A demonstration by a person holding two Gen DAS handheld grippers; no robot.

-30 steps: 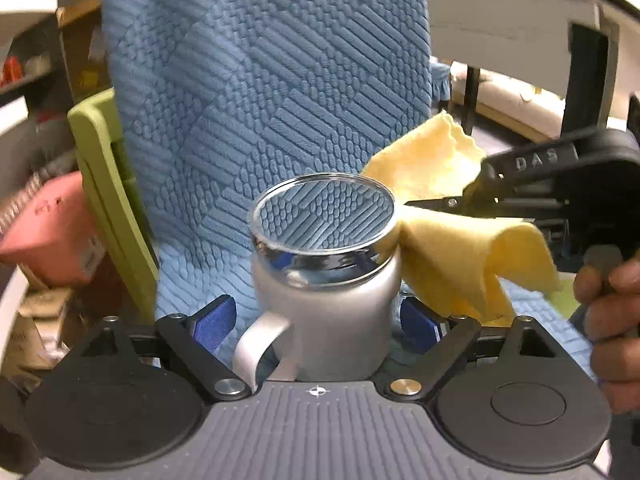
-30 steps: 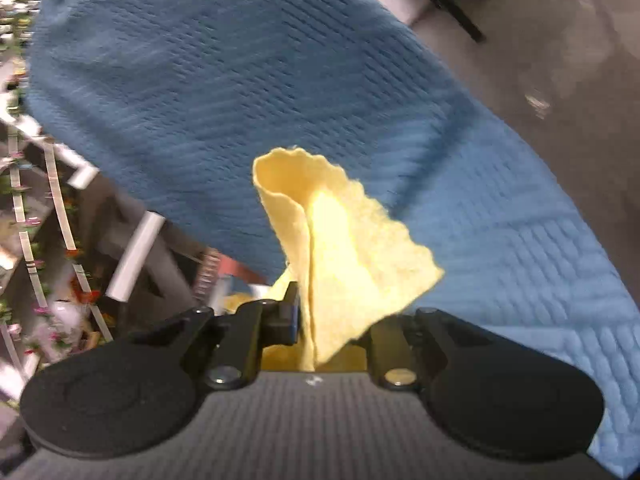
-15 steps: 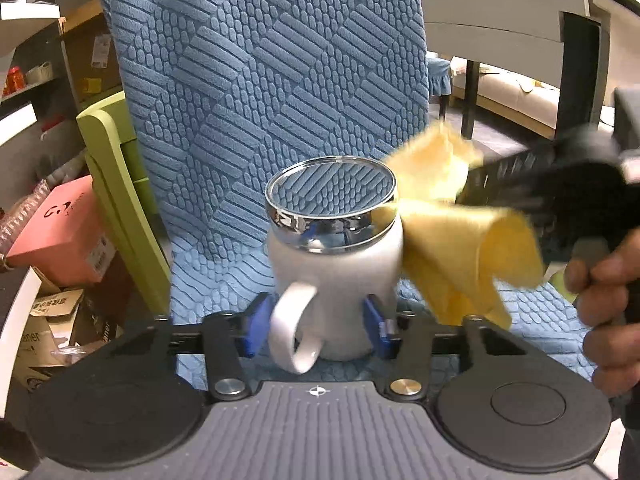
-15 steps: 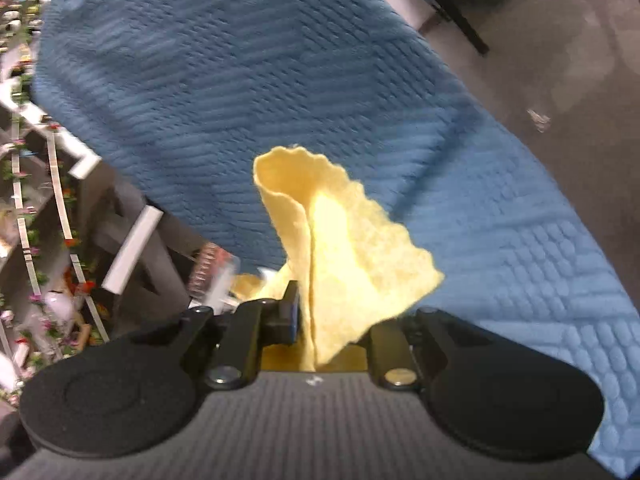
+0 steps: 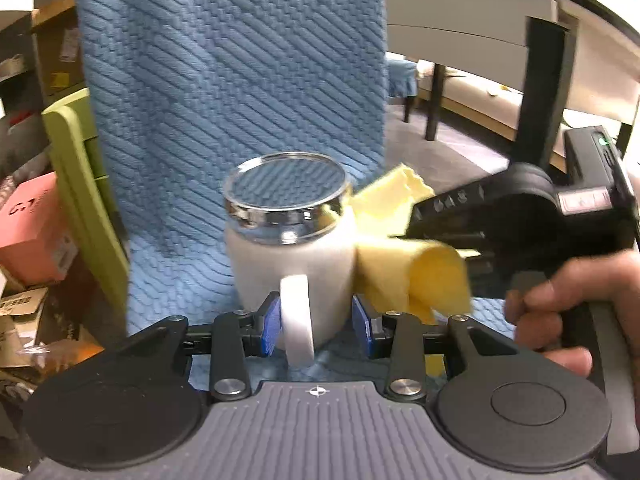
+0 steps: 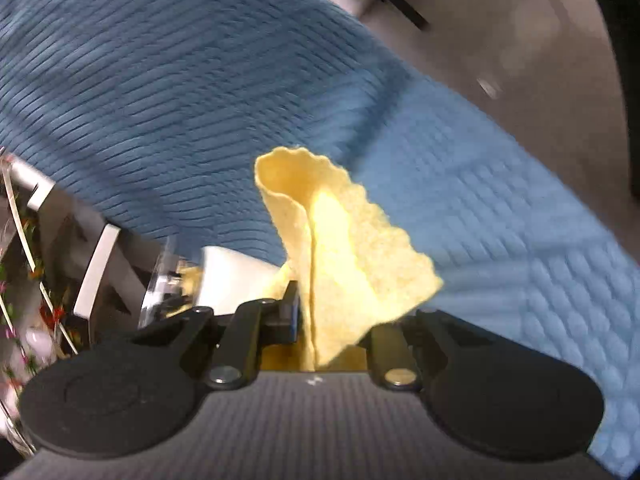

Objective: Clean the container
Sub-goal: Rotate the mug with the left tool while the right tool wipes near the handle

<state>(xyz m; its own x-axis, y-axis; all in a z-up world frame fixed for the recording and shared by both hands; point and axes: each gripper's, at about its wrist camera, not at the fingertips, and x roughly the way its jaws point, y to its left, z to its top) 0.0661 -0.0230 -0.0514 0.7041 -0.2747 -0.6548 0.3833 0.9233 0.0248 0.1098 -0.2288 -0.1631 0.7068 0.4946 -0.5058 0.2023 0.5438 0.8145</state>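
A white jar [image 5: 292,260] with a handle and a shiny metal-rimmed glass lid [image 5: 285,196] stands upright on a blue quilted cover. My left gripper [image 5: 316,326] is shut on the jar's base, its blue pads on either side, the handle facing the camera. My right gripper [image 6: 332,320] is shut on a folded yellow cloth [image 6: 344,256]. In the left wrist view the cloth [image 5: 404,252] touches the jar's right side, with the right gripper [image 5: 500,220] just right of it. The jar's edge [image 6: 228,276] shows at the lower left of the right wrist view.
The blue quilted cover [image 5: 224,80] drapes over a chair back and seat. A green panel [image 5: 76,184] and a pink box [image 5: 36,228] with cardboard clutter sit at left. A table and dark legs [image 5: 540,92] stand at the back right over grey floor.
My left gripper closed onto the jar, and the handle turned to face the camera. My right gripper moved the cloth in against the jar's right side.
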